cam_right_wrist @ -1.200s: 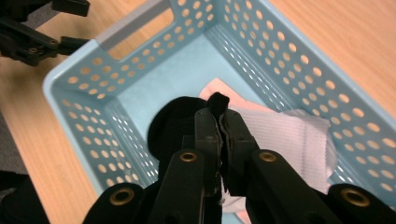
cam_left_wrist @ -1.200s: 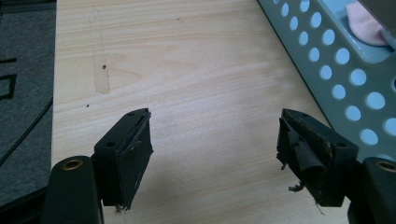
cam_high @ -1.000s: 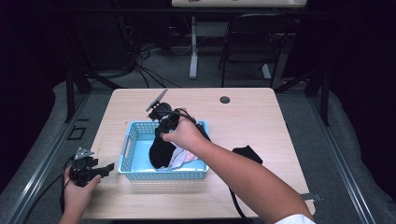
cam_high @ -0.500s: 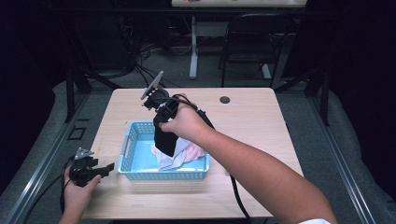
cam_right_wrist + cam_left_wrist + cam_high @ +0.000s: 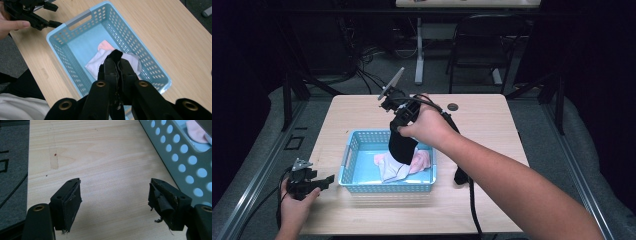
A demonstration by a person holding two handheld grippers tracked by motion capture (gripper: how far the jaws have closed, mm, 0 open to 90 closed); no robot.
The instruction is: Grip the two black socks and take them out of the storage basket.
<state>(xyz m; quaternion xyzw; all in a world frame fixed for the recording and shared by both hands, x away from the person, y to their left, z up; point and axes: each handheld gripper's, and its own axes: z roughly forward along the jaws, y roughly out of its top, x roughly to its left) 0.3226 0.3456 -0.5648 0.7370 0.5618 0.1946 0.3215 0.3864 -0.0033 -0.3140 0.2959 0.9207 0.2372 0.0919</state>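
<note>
The black sock (image 5: 402,145) hangs from the right gripper (image 5: 401,116) above the blue basket (image 5: 362,184), its lower end down inside the basket over the pale cloths; in the right gripper view the jaws are pressed together on a fold of black fabric (image 5: 115,55).

Going left to right in the high view: 1 left gripper (image 5: 314,182) sits at the table's near-left corner in the person's left hand (image 5: 294,207), just beside the basket's short end and apart from it. Its 2 jaws stand wide apart with nothing between them — the left gripper view shows bare wood there. Next is the 1 perforated basket, near the middle of the 1 wooden table (image 5: 492,130). In it lie 2 light pieces that I can count: 1 white cloth (image 5: 393,171) and 1 pink one (image 5: 422,160), overlapping. The sock covers part of both, so their shapes are hard to make out. Then 1 right hand (image 5: 427,127), its forearm running to the bottom right corner, where it is cut off. At the table's far edge is 1 small dark round cap (image 5: 453,107).

A dark shape (image 5: 460,175) lies on the table under the forearm — mostly hidden, so I cannot tell whether it is cloth or cable. The left gripper view cuts the basket off at its wall (image 5: 180,152).
</note>
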